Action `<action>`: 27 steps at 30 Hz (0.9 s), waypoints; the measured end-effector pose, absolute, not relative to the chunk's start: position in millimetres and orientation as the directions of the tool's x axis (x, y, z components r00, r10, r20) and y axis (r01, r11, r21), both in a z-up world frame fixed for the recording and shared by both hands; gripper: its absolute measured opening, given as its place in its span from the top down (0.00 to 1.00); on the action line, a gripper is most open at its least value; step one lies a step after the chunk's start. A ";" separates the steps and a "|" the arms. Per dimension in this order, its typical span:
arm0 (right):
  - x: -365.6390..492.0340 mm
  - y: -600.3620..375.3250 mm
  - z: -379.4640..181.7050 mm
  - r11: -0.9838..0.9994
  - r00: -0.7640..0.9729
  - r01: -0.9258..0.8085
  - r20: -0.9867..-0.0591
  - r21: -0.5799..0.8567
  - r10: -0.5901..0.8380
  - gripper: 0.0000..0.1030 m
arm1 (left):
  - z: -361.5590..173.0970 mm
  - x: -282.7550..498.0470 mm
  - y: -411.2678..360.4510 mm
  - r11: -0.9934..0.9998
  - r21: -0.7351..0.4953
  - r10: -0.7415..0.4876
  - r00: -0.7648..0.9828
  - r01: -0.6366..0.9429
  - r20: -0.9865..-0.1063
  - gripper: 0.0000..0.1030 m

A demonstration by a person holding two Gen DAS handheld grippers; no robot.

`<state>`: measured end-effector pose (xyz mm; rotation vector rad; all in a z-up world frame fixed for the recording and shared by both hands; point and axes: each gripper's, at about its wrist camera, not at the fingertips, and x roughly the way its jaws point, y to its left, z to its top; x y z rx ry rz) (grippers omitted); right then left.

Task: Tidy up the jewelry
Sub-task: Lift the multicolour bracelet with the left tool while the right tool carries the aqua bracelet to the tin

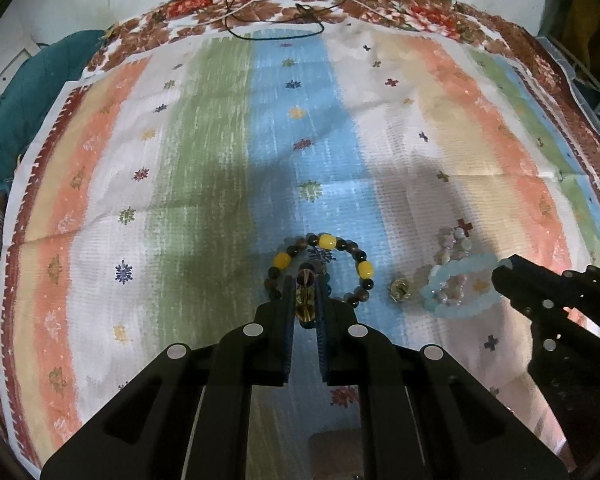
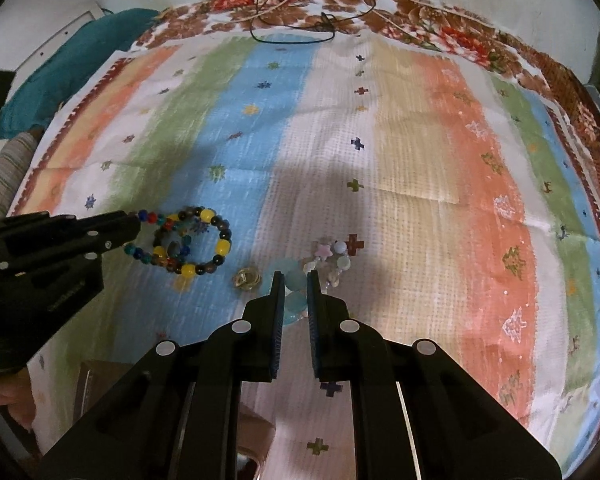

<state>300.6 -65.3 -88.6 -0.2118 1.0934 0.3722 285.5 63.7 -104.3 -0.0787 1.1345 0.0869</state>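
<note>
A bracelet of dark and yellow beads [image 1: 332,244] lies on the striped cloth [image 1: 204,160]. My left gripper [image 1: 305,280] is shut on an amber bead bracelet [image 1: 305,300] at its near side; it also shows in the right wrist view [image 2: 138,224] beside a multicoloured bead bracelet [image 2: 148,256] and the yellow-beaded one [image 2: 220,246]. A pale blue bead bracelet [image 1: 460,304] with a pastel charm bracelet [image 1: 454,244] lies to the right. My right gripper [image 2: 296,280] is shut on the pale blue bracelet [image 2: 294,300]. A small gold ornament [image 2: 247,279] sits between the two groups.
The striped cloth [image 2: 420,152] lies over a floral cloth [image 2: 460,36] at the back. A thin black cord [image 2: 292,36] lies at the far edge. A teal fabric [image 2: 60,72] sits at far left. A brown box [image 2: 100,380] is near my left side.
</note>
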 end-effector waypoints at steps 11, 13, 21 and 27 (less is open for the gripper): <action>282.1 -69.6 -71.0 0.914 0.442 -0.405 -0.876 -0.002 0.194 0.88 | -90.3 270.0 61.6 0.994 -0.024 0.026 0.437 -0.109 -0.899 0.91; 279.5 -71.6 -69.7 0.915 0.444 -0.403 -0.875 0.000 0.196 0.88 | -89.0 268.3 61.2 0.994 -0.027 0.023 0.441 -0.107 -0.897 0.91; 268.7 -73.5 -60.5 0.914 0.458 -0.405 -0.865 0.004 0.206 0.88 | -76.6 252.6 53.5 0.995 -0.037 0.012 0.461 -0.098 -0.887 0.91; 258.2 -77.4 -52.5 0.915 0.470 -0.404 -0.855 0.013 0.219 0.88 | -64.8 239.3 46.8 0.996 -0.043 0.002 0.481 -0.083 -0.877 0.91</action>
